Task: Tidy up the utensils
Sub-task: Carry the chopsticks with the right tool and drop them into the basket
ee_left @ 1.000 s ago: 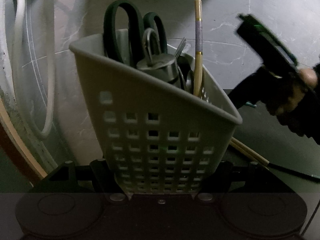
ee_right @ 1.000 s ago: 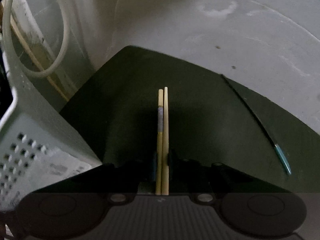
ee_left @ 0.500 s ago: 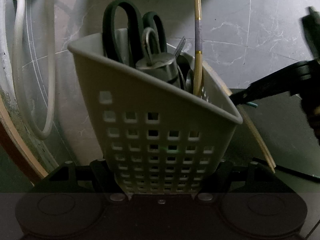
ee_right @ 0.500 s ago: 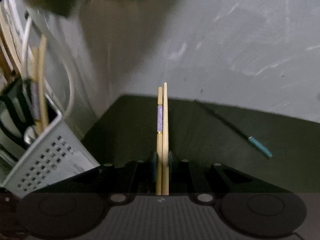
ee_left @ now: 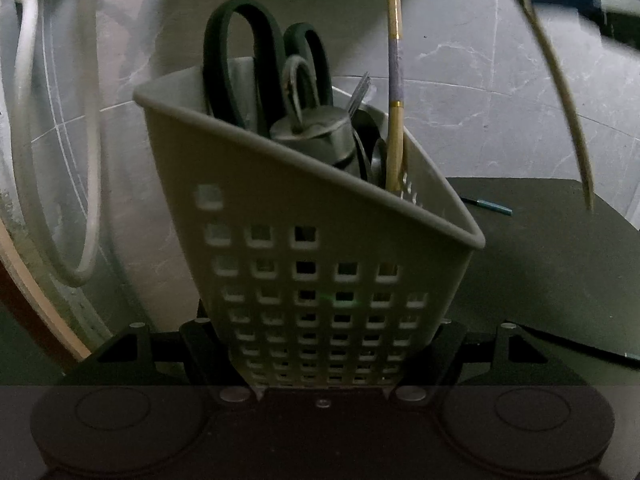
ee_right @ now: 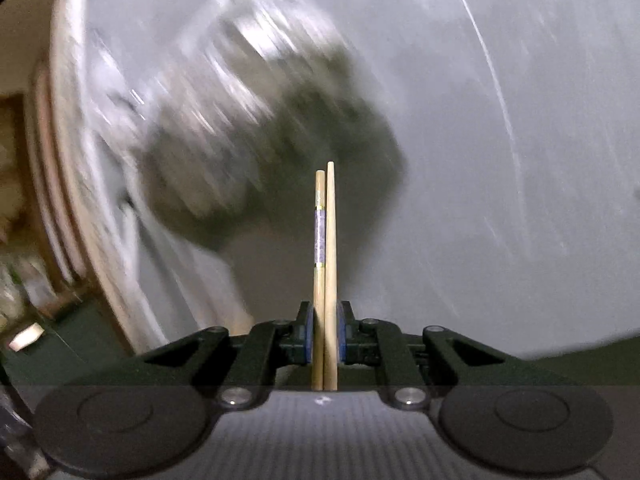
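A grey perforated utensil basket [ee_left: 320,240] fills the left wrist view, tilted, with my left gripper [ee_left: 324,332] shut on its lower part. Inside stand black-handled scissors [ee_left: 240,60], a metal piece with a loop [ee_left: 316,132], a fork [ee_left: 360,92] and one gold-banded chopstick [ee_left: 394,80]. My right gripper [ee_right: 324,332] is shut on a pair of wooden chopsticks [ee_right: 326,240] that point forward and up at the wall. Those chopsticks [ee_left: 560,92] appear blurred in the air above and right of the basket.
A dark mat [ee_left: 540,260] lies right of the basket with a thin teal-tipped stick [ee_left: 492,206] on it. A white hose [ee_left: 24,120] loops along the marble wall at left. A blurred crinkled bag [ee_right: 260,100] hangs ahead of the right gripper.
My right gripper has lifted the chopsticks off the mat and swung upward toward the wall; the hand left the left wrist view at upper right. The basket and left gripper stayed put.
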